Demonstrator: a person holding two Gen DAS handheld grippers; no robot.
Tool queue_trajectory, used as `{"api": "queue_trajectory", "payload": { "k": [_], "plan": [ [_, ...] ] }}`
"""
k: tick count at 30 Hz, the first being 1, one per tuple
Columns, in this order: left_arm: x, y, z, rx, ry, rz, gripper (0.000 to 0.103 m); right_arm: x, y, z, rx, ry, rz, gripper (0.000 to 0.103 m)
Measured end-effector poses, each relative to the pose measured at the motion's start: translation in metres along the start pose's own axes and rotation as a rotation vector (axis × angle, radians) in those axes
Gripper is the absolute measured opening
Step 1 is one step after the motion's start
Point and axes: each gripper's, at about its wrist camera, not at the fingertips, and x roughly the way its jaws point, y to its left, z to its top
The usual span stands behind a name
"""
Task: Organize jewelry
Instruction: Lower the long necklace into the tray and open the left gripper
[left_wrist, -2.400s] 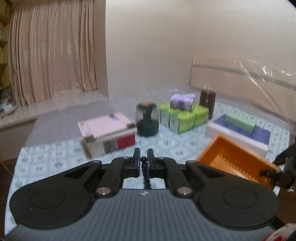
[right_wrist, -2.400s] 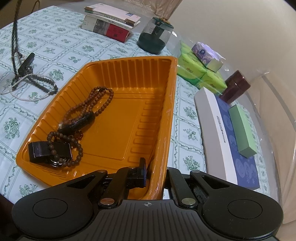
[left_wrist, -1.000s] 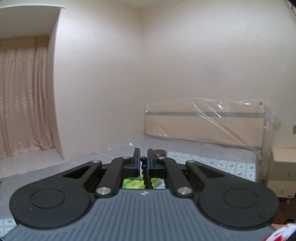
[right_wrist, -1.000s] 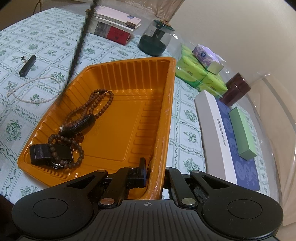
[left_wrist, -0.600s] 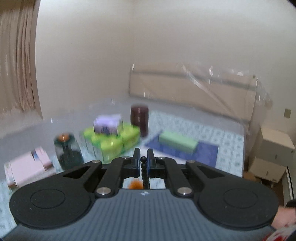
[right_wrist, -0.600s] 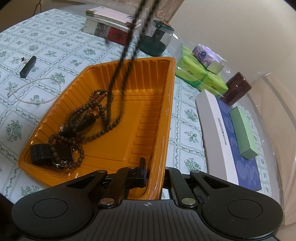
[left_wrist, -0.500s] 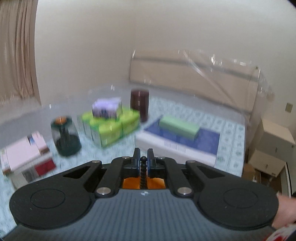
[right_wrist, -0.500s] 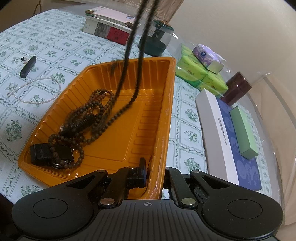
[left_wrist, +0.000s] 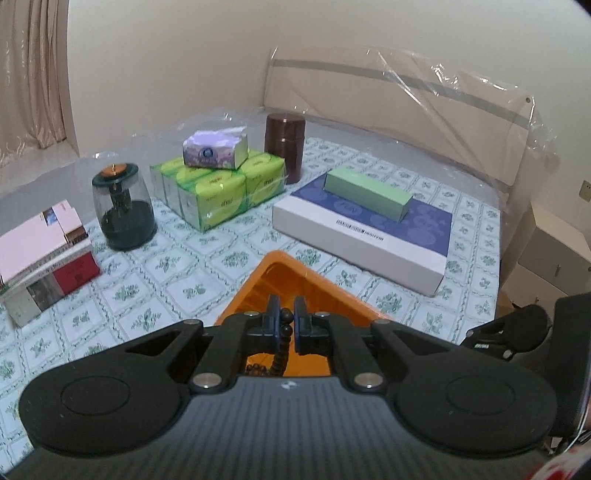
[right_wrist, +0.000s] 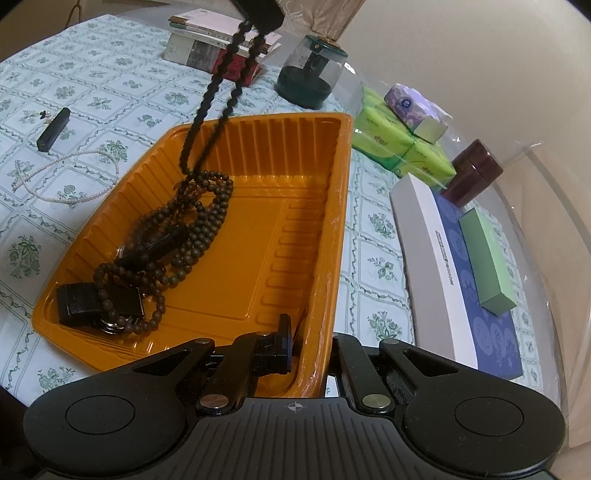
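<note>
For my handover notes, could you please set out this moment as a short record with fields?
left gripper: shut on dark bead necklace, its lower end lying in the tray
right gripper: shut on orange tray wall
in tray: bead strands, black clip
on tablecloth: pearl necklace, black bar

Left tongs (left_wrist: 284, 328) pointing forward and downward, jaws closing nearly together, pinching strand of dark beads (right_wrist: 207, 110) hanging below fingers. Same tongs showing at top edge of right wrist view as dark block. Right tongs (right_wrist: 306, 343) angling steeply down, jaws pressing together on rim of orange tray (right_wrist: 332, 236), one finger (right_wrist: 282, 341) inside wall, other outside.
</note>
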Motion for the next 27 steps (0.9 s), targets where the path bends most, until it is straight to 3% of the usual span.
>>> {"api": "queue_trajectory", "payload": {
  "k": [7, 22, 24, 25, 27],
  "plan": [
    [0.017, -0.001, -0.014, -0.018, 0.051, -0.006, 0.006, 0.000, 0.000, 0.000, 0.000, 0.000, 0.000, 0.005],
    [0.029, -0.013, -0.020, -0.002, 0.084, -0.020, 0.006, 0.001, -0.001, -0.001, 0.002, 0.001, 0.002, 0.005],
    [0.028, -0.011, -0.021, -0.011, 0.080, -0.023, 0.010, 0.001, -0.001, -0.001, 0.002, 0.001, 0.001, 0.005],
    [0.028, -0.009, -0.020, -0.017, 0.076, -0.024, 0.020, 0.001, -0.001, -0.001, 0.002, 0.001, 0.001, 0.005],
    [0.025, -0.007, -0.020, -0.022, 0.068, -0.015, 0.022, 0.001, -0.001, -0.001, 0.002, 0.001, 0.001, 0.005]
  ]
}}
